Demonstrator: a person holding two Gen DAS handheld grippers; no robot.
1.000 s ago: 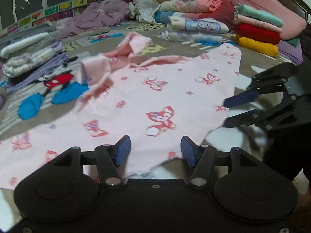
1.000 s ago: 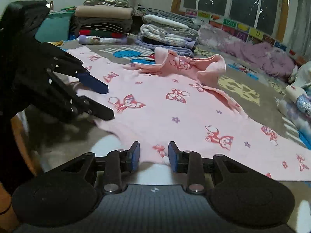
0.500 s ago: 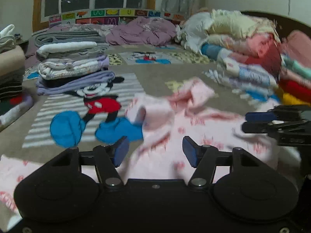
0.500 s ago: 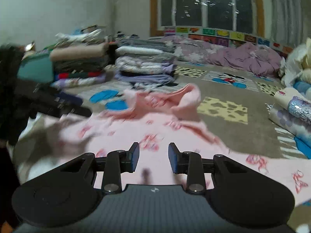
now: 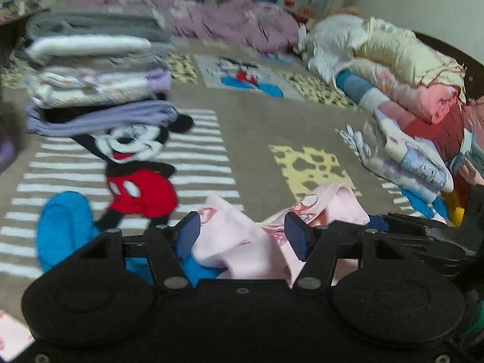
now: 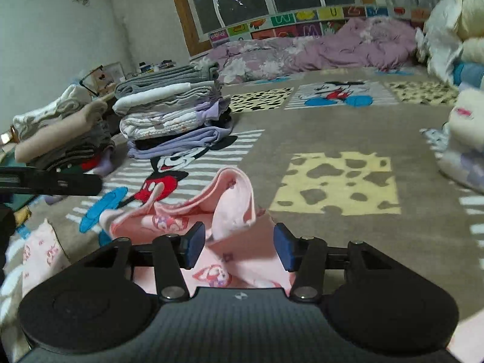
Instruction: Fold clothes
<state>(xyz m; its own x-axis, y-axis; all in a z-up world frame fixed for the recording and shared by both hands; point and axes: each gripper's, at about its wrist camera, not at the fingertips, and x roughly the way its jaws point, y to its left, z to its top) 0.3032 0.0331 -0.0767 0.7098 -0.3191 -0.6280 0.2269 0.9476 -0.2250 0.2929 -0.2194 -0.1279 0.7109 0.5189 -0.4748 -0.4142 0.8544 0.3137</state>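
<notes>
A pink garment with a cartoon print (image 5: pixel 242 236) lies on the Mickey Mouse carpet, its far end bunched up. My left gripper (image 5: pixel 242 236) is open, its blue pads on either side of the bunched pink cloth. My right gripper (image 6: pixel 236 246) is open over the same pink garment (image 6: pixel 230 211), whose folded-up hem stands between the pads. The right gripper's fingers (image 5: pixel 423 230) show at the right of the left wrist view. The left gripper's fingers (image 6: pixel 60 181) show at the left of the right wrist view.
A stack of folded grey, white and lilac clothes (image 6: pixel 172 115) stands at the left, with another beige stack (image 6: pixel 60 133) beside it. Piles of bedding and clothes (image 5: pixel 402 90) lie at the right. A purple quilt (image 6: pixel 317 48) lies under the window.
Both grippers have moved forward along the pink garment, from its near flat edge to its bunched far end. The right gripper's jaws have opened wider.
</notes>
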